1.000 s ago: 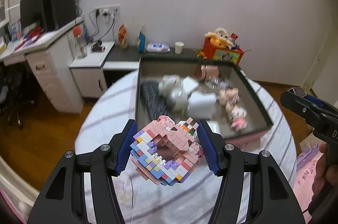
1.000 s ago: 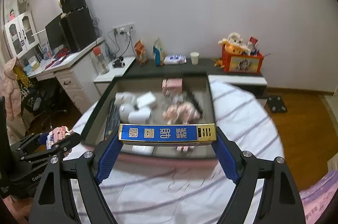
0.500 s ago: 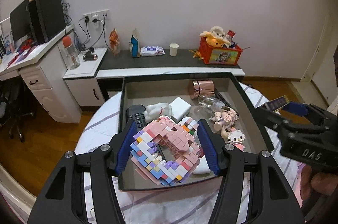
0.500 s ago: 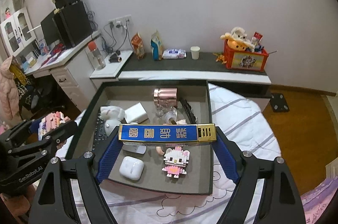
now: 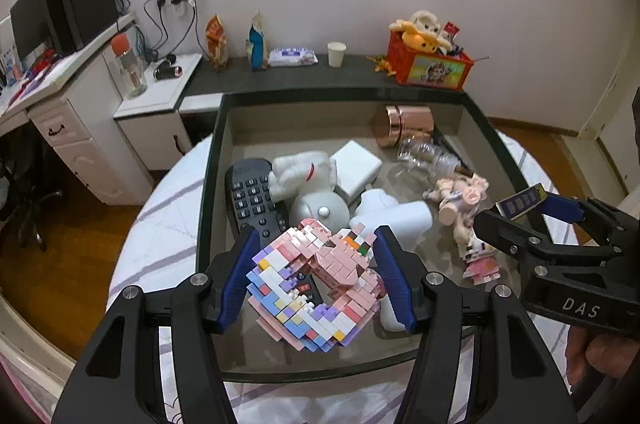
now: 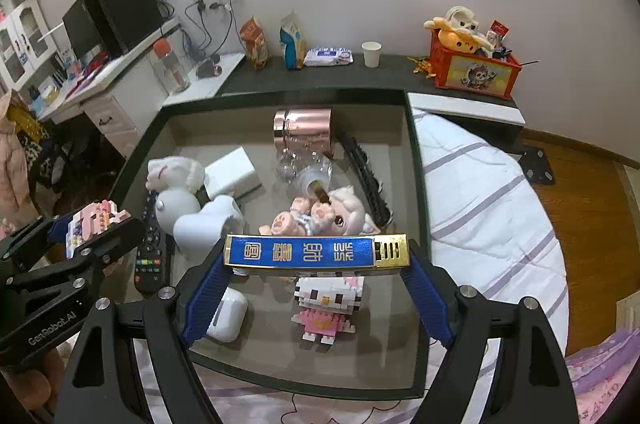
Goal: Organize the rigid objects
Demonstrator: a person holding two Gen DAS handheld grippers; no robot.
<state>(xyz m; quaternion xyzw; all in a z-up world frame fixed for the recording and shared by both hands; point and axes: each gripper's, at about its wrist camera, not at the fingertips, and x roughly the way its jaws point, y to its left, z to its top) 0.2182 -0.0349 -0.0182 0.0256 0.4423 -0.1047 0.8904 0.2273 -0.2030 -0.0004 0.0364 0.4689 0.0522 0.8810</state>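
Note:
My left gripper (image 5: 316, 280) is shut on a pink, white and purple brick model (image 5: 316, 288) and holds it above the near left part of the dark tray (image 5: 208, 192). My right gripper (image 6: 316, 266) is shut on a flat blue and gold box (image 6: 316, 251), held crosswise above the tray's (image 6: 414, 192) near middle. Each gripper shows in the other view: the right one (image 5: 532, 208) at the right, the left one (image 6: 88, 228) at the left.
In the tray lie a black remote (image 5: 252, 200), white figures (image 5: 316, 188), a white box (image 6: 232, 172), a rose-gold cylinder (image 6: 304, 130), a clear bottle (image 6: 304, 168), a pig doll (image 6: 328, 212), a brick cat figure (image 6: 326, 298), a white earbud case (image 6: 226, 316) and a black comb (image 6: 366, 176). The tray rests on a striped white bedspread (image 6: 480, 192).
Both grippers have moved forward and lower, from in front of the tray to above its near part. Each still holds its object.

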